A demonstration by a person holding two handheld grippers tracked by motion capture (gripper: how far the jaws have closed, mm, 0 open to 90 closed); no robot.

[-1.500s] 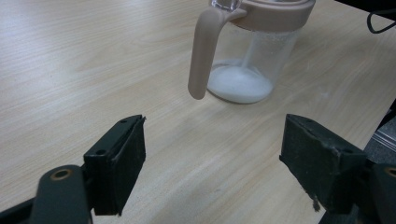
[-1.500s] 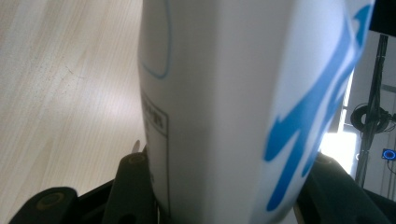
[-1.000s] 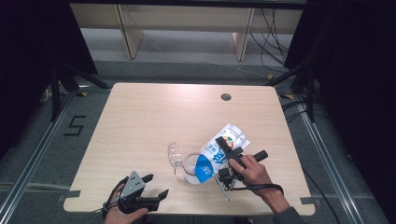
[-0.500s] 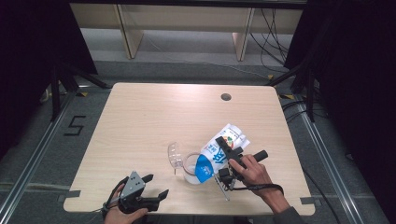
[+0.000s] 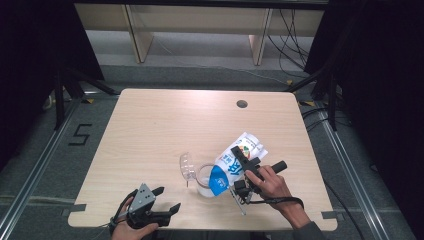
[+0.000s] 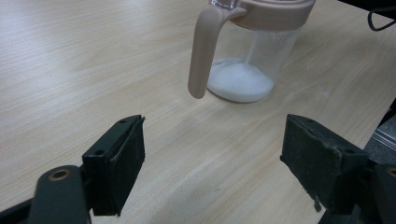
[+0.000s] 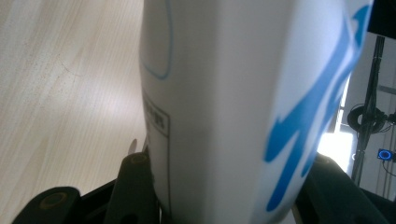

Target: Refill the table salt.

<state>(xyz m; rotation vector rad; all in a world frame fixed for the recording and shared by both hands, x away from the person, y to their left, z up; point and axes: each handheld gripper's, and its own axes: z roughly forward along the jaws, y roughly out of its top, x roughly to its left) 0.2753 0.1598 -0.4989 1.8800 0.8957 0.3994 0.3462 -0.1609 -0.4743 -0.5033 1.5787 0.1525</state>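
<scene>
Pale wood-grain tabletop (image 5: 165, 125) sits on a grey floor, with dark curtains at both sides and light shelf units beyond the far edge. A round cable hole (image 5: 242, 104) lies near that far edge, well beyond the jug.

Your left tongs (image 5: 167, 199) rest at the near edge of the tabletop, to the near left of the jug and well apart from it. In the left gripper view the two black jaws stand wide apart with bare wood between them; they grip nothing.

Take the jug (image 5: 204, 180) as landmark. It is clear plastic with a beige rim and a beige handle (image 6: 201, 56), and it stands upright near the middle of the near half. White powder (image 6: 239, 81) lies heaped in its bottom. A clear lid (image 5: 187, 165) stands open just at its left.

A white and blue pouch (image 5: 235, 162) is tilted over the jug from the right, its lower end at the rim and its upper end raised toward the far right.

Your right tongs (image 5: 241, 159) are clamped across the middle of that pouch, just right of the jug. In the right gripper view the pouch fills the gap and a jaw presses on each side.
</scene>
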